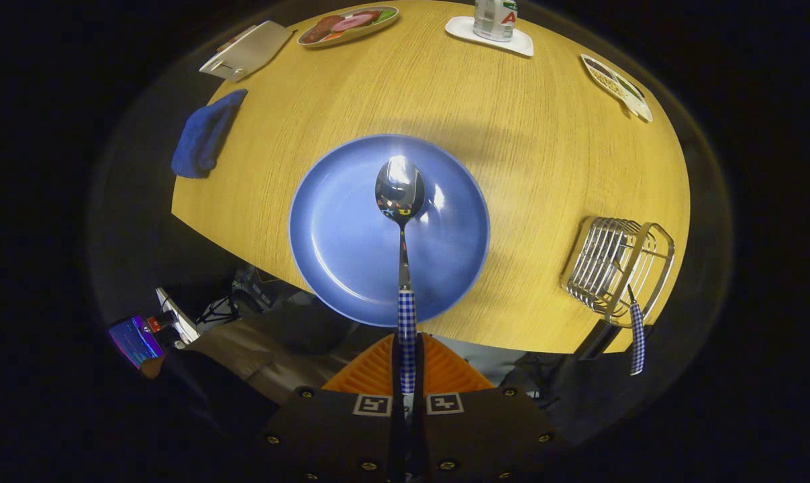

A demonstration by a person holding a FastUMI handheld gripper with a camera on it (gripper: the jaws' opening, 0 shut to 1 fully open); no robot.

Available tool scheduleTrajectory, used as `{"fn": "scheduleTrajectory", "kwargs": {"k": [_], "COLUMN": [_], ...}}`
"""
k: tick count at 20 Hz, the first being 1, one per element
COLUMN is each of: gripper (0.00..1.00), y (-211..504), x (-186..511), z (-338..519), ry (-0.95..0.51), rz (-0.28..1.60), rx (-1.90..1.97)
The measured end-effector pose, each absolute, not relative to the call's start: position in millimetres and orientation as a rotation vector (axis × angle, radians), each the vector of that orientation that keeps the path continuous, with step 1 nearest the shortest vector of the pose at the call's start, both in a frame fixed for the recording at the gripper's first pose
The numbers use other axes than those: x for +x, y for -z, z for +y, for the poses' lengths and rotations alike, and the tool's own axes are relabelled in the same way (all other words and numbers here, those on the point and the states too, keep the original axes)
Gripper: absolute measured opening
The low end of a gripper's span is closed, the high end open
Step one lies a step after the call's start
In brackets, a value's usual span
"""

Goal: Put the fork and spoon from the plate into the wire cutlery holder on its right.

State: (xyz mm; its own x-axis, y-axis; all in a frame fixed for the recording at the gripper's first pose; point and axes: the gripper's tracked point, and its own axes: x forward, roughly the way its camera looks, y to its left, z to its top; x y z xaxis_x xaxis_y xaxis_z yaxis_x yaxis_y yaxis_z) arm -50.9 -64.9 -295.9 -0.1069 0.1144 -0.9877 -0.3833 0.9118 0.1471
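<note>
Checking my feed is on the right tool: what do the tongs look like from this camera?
The tongs have two ribbed, wedge-shaped fingers rising from a dark, flat body studded with brass-coloured screws. Two small square black-and-white markers sit side by side on that body, one at each finger's base.

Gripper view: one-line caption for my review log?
Gripper shut on the spoon by its checked handle, above the blue plate; the fork already hangs in the wire holder.

gripper view, riding above the fingers (407, 376); facing steeply down, high over the table (525, 134)
</note>
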Motion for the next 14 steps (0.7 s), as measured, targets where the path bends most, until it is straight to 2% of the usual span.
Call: {"fn": "scheduleTrajectory", "kwargs": {"k": [6,14], "gripper": [0.04,0.04], "y": [273.8,255.7], "x": [-57.2,-61.2], "z": [-99.9,-150.8], "ry": [-0.408,-0.315], "rz": [1.660,1.673], "rx": [-0.184,-0.179]}}
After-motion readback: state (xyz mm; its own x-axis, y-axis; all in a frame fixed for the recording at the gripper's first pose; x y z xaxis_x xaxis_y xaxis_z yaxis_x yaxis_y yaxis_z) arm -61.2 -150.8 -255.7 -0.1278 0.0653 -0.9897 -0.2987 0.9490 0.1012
